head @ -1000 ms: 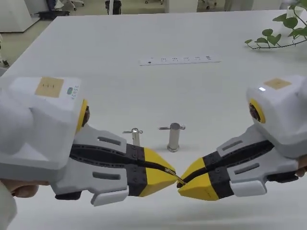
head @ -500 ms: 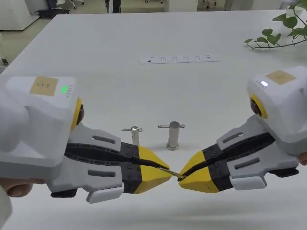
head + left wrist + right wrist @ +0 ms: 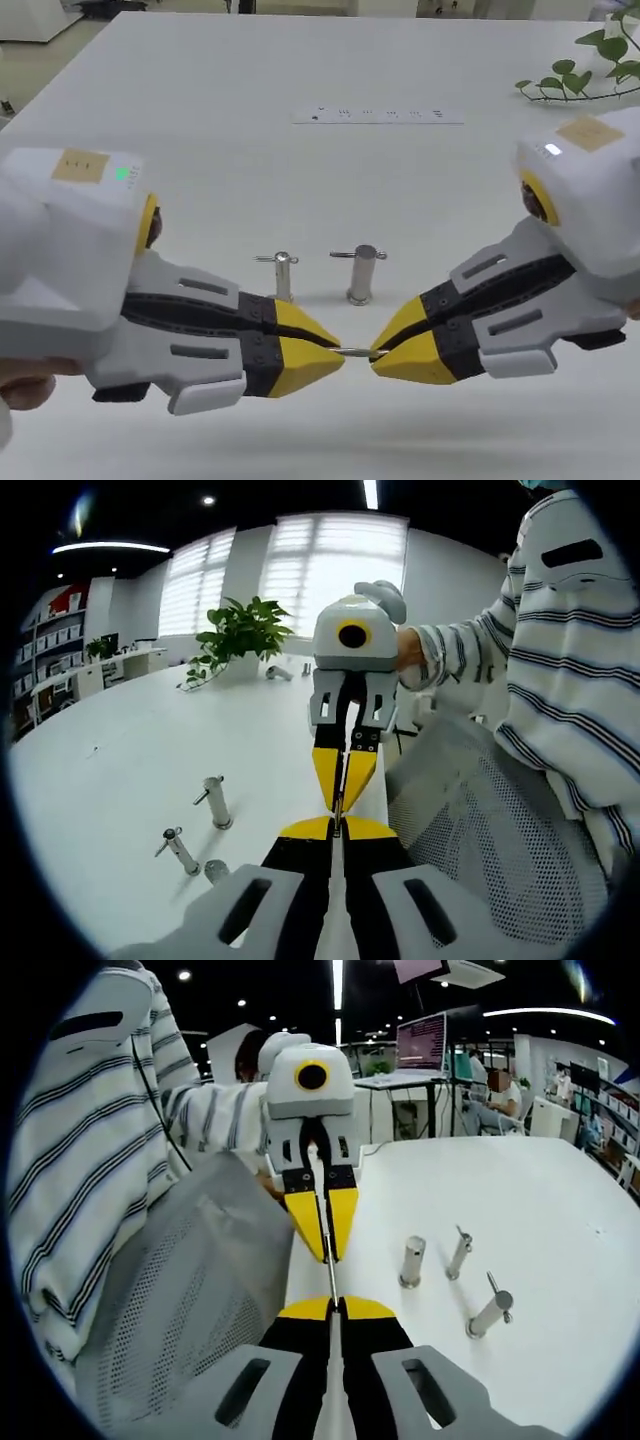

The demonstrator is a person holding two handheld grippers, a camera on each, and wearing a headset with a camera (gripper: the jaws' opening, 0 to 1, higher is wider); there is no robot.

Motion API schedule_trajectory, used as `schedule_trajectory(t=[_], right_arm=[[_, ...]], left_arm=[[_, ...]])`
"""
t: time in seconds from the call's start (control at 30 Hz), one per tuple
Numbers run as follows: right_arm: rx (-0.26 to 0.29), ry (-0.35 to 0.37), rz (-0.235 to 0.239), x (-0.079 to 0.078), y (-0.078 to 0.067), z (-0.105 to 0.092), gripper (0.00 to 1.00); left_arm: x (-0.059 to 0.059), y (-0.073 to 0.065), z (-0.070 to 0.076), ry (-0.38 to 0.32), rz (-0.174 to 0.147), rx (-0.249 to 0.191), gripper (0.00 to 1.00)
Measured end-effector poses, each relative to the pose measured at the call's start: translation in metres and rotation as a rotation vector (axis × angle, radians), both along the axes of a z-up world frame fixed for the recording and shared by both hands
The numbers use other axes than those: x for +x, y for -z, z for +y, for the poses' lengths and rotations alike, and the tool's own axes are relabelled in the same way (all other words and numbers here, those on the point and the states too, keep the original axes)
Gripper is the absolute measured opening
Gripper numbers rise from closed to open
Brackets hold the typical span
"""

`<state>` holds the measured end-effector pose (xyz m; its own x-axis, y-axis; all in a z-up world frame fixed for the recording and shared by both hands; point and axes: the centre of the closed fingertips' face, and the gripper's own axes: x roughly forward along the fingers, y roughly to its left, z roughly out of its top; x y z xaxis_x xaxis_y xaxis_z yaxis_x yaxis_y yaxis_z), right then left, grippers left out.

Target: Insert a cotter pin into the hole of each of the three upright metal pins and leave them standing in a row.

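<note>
A thin cotter pin [image 3: 357,352] lies level between my two grippers, just above the table in front of the uprights. My left gripper [image 3: 338,352] is shut on one end and my right gripper [image 3: 374,355] is shut on the other. A slim upright pin [image 3: 283,275] and a thick upright pin [image 3: 362,276] stand behind the tips, each with a cotter pin through its top. In the right gripper view a third upright pin [image 3: 411,1260] stands nearest the left gripper, with no cotter pin that I can see. In the head view the left gripper hides it.
A white power strip [image 3: 378,116] lies further back on the white table [image 3: 200,120]. A leafy plant [image 3: 580,75] reaches in at the far right. A grey mesh chair [image 3: 190,1290] and a person's striped sleeve [image 3: 560,650] are close behind the grippers.
The cotter pin has gone from slanted to level. The two gripper tips have drawn slightly apart, so more of the pin shows between them. The view has shifted a little.
</note>
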<state>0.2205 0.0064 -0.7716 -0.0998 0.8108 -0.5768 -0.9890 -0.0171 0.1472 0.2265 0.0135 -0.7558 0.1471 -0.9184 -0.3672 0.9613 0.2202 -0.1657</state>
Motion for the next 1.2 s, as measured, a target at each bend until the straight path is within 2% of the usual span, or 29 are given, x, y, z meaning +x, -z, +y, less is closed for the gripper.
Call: schedule_trajectory(t=[0.1, 0.23, 0.3, 0.37, 0.4, 0.43, 0.47, 0.53, 0.7, 0.8, 0.87, 0.97, 1.1, 1.2], right_arm=[[-0.022, -0.008, 0.012, 0.0, 0.004, 0.0, 0.04], [-0.069, -0.004, 0.015, 0.004, 0.013, 0.0, 0.04], [-0.084, 0.017, 0.051, 0.005, 0.017, 0.0, 0.04], [-0.108, 0.041, 0.073, 0.009, 0.021, 0.0, 0.04], [-0.122, 0.046, 0.077, 0.01, 0.023, -0.001, 0.04], [-0.135, 0.058, 0.074, 0.014, 0.026, -0.001, 0.04], [-0.141, 0.065, 0.076, 0.016, 0.027, -0.001, 0.04], [-0.154, 0.081, 0.077, 0.022, 0.029, -0.001, 0.04], [-0.197, 0.082, 0.046, 0.032, 0.034, -0.001, 0.04], [-0.212, 0.092, 0.042, 0.038, 0.037, -0.001, 0.04], [-0.224, 0.1, 0.036, 0.041, 0.038, -0.001, 0.04], [-0.246, 0.105, 0.029, 0.045, 0.041, -0.001, 0.04], [-0.269, 0.127, 0.037, 0.049, 0.046, -0.001, 0.04], [-0.272, 0.134, 0.04, 0.052, 0.047, 0.0, 0.04]], left_arm=[[0.002, 0.004, 0.003, -0.018, -0.006, -0.001, 0.02], [0.011, 0.005, 0.015, -0.069, -0.019, -0.014, 0.12], [0.016, 0.008, 0.021, -0.092, -0.021, -0.002, 0.17], [0.023, 0.011, 0.031, -0.123, -0.039, 0.015, 0.19], [0.027, 0.013, 0.036, -0.143, -0.046, 0.021, 0.22], [0.037, 0.014, 0.043, -0.193, -0.071, 0.028, 0.27], [0.042, 0.014, 0.047, -0.22, -0.081, 0.03, 0.32], [0.047, 0.016, 0.053, -0.243, -0.072, 0.021, 0.41], [0.055, 0.025, 0.059, -0.26, -0.081, 0.039, 0.41], [0.059, 0.035, 0.059, -0.255, -0.065, 0.049, 0.41], [0.06, 0.04, 0.057, -0.247, -0.036, 0.025, 0.41], [0.062, 0.05, 0.054, -0.228, -0.027, 0.045, 0.41], [0.066, 0.059, 0.052, -0.227, -0.013, 0.045, 0.36], [0.07, 0.07, 0.053, -0.236, -0.018, 0.08, 0.31]])
